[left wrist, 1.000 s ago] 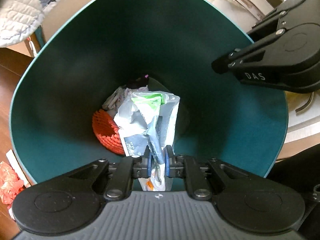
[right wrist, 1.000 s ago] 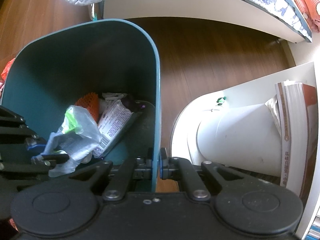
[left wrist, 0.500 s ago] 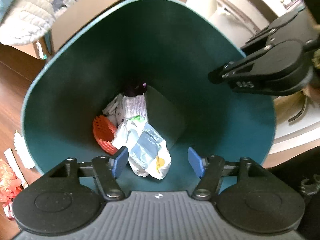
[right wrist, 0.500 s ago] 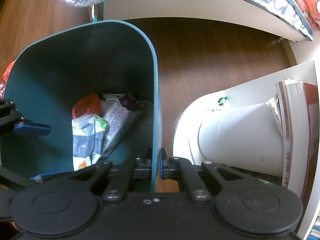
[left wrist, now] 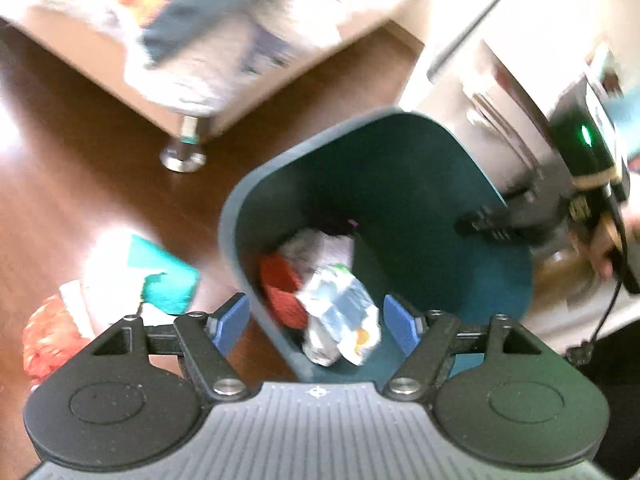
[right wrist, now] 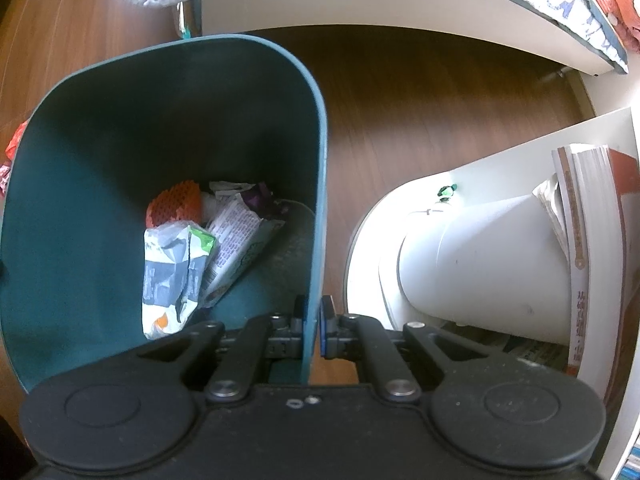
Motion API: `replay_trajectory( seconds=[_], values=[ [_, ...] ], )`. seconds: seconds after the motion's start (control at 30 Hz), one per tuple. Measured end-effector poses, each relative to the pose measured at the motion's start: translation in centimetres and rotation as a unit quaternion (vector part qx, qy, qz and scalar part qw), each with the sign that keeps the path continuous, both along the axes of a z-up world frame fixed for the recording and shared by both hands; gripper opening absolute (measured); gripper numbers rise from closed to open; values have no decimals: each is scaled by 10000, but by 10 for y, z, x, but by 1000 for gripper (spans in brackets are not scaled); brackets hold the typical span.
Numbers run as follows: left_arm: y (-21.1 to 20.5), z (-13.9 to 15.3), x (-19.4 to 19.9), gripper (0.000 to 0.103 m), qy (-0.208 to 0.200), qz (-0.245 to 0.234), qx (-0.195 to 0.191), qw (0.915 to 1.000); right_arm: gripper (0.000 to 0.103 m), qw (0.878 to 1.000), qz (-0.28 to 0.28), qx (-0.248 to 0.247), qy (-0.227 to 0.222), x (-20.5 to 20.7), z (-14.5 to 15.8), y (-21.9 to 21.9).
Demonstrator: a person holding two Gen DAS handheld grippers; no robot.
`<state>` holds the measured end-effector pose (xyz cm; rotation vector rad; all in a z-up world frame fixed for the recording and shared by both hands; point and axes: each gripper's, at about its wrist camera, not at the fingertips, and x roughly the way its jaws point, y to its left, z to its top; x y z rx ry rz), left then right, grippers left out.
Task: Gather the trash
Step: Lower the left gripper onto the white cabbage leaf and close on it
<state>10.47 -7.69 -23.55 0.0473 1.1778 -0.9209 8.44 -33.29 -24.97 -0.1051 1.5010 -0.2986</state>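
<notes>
The teal bin (left wrist: 400, 168) stands on the wooden floor, and my right gripper (right wrist: 312, 316) is shut on its rim (right wrist: 318, 200). My left gripper (left wrist: 316, 320) hovers above the bin's near edge; its jaws are opening, with nothing between the blue pads (left wrist: 230, 316). At the bottom of the bin lies a crumpled silver wrapper (right wrist: 172, 268), beside an orange foam net (right wrist: 174, 204) and a white and purple wrapper (right wrist: 236, 236). The left wrist view, which is blurred, shows the silver wrapper (left wrist: 340, 312), the net (left wrist: 280, 292) and the right gripper (left wrist: 464, 226) on the far rim.
On the floor left of the bin lie a teal packet (left wrist: 168, 276), white paper (left wrist: 108, 280) and an orange-red bag (left wrist: 44, 336). A bed with a quilt and a metal leg (left wrist: 184, 148) stands behind. A white shelf with books (right wrist: 588, 260) and a white cylinder (right wrist: 480, 272) are on the right.
My left gripper opened and let go of the silver wrapper, which dropped to the bin's bottom. It then drew back and up out of the bin. The right gripper kept its hold.
</notes>
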Motion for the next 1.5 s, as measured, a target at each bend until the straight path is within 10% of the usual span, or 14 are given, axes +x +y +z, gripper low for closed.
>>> replay_trajectory(
  seconds=[0.47,0.97,1.5],
  values=[
    [57,-95,90,83,153,1737,960,9800,7,9997,-17,231,-49,-9,-2,-9],
    [26,-233,139,83,959,1490,1478,9730,6,9998,-89,198,34,-13,-13,-14],
    [14,-278,151,84,1108,1657,1713,9648,6,9997,-38,182,188,-13,-23,-12]
  ],
)
